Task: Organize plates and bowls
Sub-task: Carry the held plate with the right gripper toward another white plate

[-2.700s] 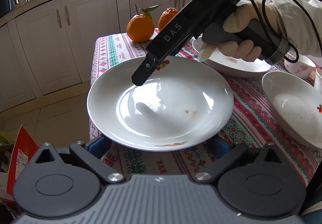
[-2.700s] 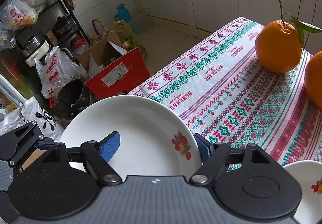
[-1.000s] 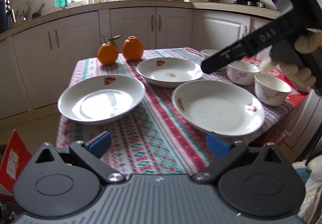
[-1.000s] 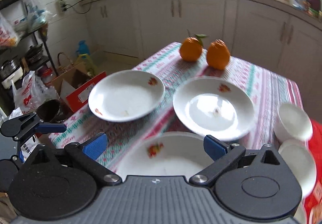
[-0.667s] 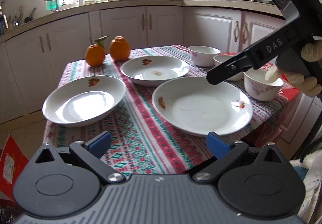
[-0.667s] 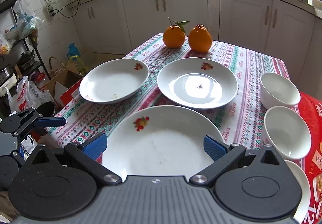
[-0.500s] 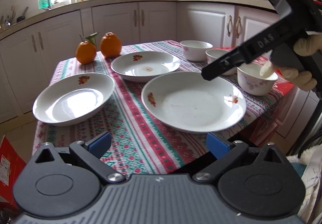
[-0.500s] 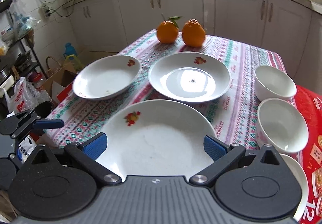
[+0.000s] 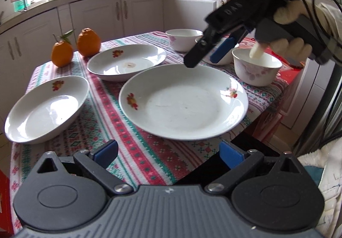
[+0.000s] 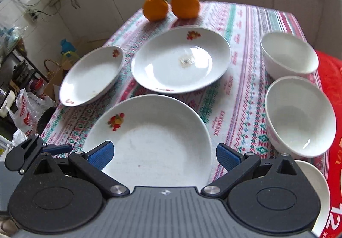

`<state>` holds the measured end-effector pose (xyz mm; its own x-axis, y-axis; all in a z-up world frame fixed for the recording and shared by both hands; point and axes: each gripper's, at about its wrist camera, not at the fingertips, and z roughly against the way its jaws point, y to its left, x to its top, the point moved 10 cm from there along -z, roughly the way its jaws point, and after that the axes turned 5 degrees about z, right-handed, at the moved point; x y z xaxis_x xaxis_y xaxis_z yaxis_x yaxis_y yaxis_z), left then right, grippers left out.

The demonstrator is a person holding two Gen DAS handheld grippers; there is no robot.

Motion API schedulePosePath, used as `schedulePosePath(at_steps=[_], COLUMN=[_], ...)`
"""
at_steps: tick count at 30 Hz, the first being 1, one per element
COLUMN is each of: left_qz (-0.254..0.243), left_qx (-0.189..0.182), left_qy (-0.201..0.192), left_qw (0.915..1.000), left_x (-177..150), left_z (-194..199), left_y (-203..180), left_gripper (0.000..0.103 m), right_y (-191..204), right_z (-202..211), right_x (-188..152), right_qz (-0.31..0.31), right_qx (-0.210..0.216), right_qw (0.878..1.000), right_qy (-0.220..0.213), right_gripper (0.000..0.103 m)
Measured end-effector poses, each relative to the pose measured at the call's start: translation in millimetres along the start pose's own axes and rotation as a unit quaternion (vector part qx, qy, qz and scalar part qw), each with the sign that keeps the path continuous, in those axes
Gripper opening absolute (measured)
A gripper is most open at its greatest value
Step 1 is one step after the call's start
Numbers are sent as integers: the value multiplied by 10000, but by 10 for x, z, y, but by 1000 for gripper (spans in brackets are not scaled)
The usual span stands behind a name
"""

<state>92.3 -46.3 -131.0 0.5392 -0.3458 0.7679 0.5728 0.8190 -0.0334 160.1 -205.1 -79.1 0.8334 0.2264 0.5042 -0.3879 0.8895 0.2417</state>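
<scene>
Three plates and three bowls laid out singly on tablecloth (image 10: 241,30); none stacked. Right gripper (image 10: 164,157) spread and empty, poised above near plate (image 10: 154,139), which lies directly ahead and below between the open fingers, nearest to this hand. Left gripper (image 9: 168,154) likewise spread, holding nothing, short of the table edge, same plate ahead.

You have three plates (image 10: 149,148) (image 10: 181,60) (image 10: 92,77), three bowls (image 10: 299,118) (image 10: 289,56) (image 10: 314,186) and two oranges (image 10: 155,10) (image 10: 185,5) in front of you.
</scene>
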Motion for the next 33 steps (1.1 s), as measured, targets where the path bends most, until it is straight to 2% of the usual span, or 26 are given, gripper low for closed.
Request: schedulePosePath(at_steps=[7,19,21,26,33], left_qz=[29,80,81,25,-43], left_qx=[-201,-439,-491,-600,-679], left_qy=[103,154,154,167,137], left_qw=[9997,9989,9986,9981,9976], left_x=[5,26,34,56,71], left_z=[-150,-234,-240,-261,-256], left_y=[-18,-34,-34,-60,-85], left_gripper=[100,99,99,97,96], right_y=[-94,-212,-222,-213,-173], right_z=[-162,-365,-388,-422,-426], right_x=[34,120,119,114,116], right_qz=[-179,-260,-222,-220,-89], right_qx=[118,390,401,534,645], right_qw=[9993,9964,9960,9944,9937], right_qy=[313,700,762,882,910], right_gripper=[103,91,84,79,77])
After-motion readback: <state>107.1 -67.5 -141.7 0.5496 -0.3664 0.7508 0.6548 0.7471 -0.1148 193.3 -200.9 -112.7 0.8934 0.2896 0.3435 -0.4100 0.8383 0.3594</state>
